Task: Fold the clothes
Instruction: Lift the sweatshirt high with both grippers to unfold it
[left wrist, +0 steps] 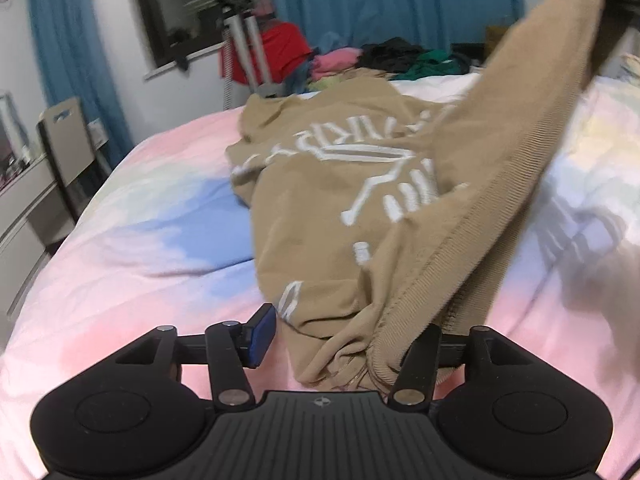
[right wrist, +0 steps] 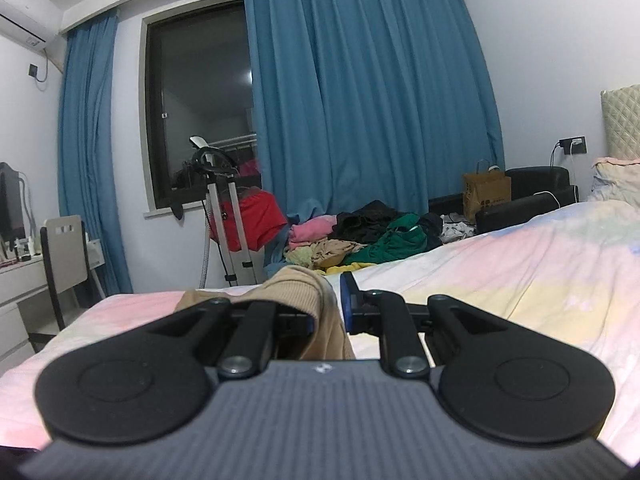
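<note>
Spread wide, my left gripper (left wrist: 344, 344) jaws straddle the tan sweatshirt's (left wrist: 332, 196) ribbed hem on the bed (left wrist: 160, 240) while my right gripper (right wrist: 328, 312) jaws pinch its lifted corner, so tugging now could drag the garment crooked.

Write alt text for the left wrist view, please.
A tan sweatshirt with white lettering lies crumpled on a pastel pink-and-blue bedspread, its ribbed hem lifted toward the upper right. The left gripper stands open around the bunched near corner. Blue curtains and piled clothes sit behind.
</note>
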### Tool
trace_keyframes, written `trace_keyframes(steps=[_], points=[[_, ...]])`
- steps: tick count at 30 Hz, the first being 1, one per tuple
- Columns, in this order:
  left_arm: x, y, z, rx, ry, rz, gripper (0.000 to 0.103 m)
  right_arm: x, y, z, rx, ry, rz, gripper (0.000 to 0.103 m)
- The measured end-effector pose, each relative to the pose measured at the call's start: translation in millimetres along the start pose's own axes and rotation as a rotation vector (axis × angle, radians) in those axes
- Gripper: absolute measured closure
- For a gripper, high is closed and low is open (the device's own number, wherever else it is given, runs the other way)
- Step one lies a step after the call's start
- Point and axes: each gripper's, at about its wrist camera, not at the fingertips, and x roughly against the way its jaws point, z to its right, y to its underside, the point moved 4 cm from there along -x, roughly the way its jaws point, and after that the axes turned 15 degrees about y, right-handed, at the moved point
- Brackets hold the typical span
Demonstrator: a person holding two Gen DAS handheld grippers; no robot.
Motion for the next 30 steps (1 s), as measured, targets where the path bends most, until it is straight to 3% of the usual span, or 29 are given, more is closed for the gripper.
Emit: trace_keyframes(steps=[5, 9, 13, 15, 17, 22, 26, 30], points=[[5.9, -7.6, -20.9, 0.095, -0.094, 0.041, 0.045, -20.9, 16.4, 2.4, 0.079, 0.062, -0.118, 0.083], [21.3, -18.4, -51.6, 0.229, -0.169, 0.127, 0.045, -39.3, 39.4, -5.5, 0.234, 0.109, -0.238, 0.065], [40.2, -28.4, -75.7, 0.326, -0.224, 0.228, 0.042, -52.0, 66.1, -11.2, 0.334, 0.11, -0.357, 0.036], [49.8, -32.7, -79.1, 0.324, -0.256, 0.28, 0.037, -56.3, 76.7, -8.9, 0.345, 0.099, -0.413, 0.028], [57.8, -37.0, -76.1, 0.295, -0.264, 0.323, 0.037, -57.7, 82.4, -5.7, 0.332, 0.092, -0.455, 0.028], [87.7, -40.6, -67.3, 0.296, -0.199, 0.429, 0.036, -46.5, 51.0, 2.5, 0.276, 0.151, -0.366, 0.028], [127.4, -50.3, -67.5, 0.355, -0.175, 0.57, 0.033, -26.3, -2.5, 9.8, 0.138, 0.139, -0.238, 0.028], [179.1, -82.6, -65.7, 0.348, -0.192, 0.694, 0.033, 1.7, -60.7, -3.5, 0.142, 0.158, -0.092, 0.028]])
